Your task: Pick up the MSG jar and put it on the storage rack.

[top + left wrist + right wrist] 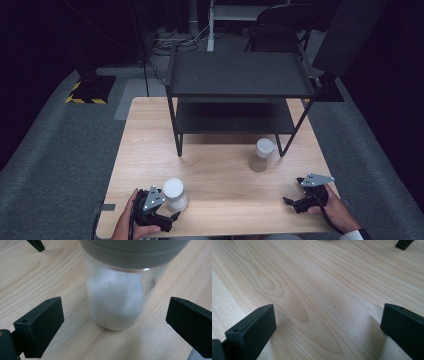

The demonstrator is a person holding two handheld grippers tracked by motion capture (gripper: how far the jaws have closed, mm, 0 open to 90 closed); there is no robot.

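The two black fingers of the left gripper are spread wide apart, and a glass jar of white powder is framed in the gap between them without being touched by either; in the left gripper view the jar is seen standing upright on the wooden table, its grey lid at the top edge. In the high view this near jar stands just beside the left gripper, well in front of the black two-tier shelf rack and toward the rack's left side, close to the near edge of the table. The left gripper is held from below by the person's left hand. The fingers of the right gripper are likewise held wide apart, with bare wood grain between them and nothing clamped. In the high view the right gripper is held by the right hand well in front of the rack's right side, near the table's right edge. A second lidded jar of pale contents stands upright just in front of the rack's right front leg, well apart from both grippers
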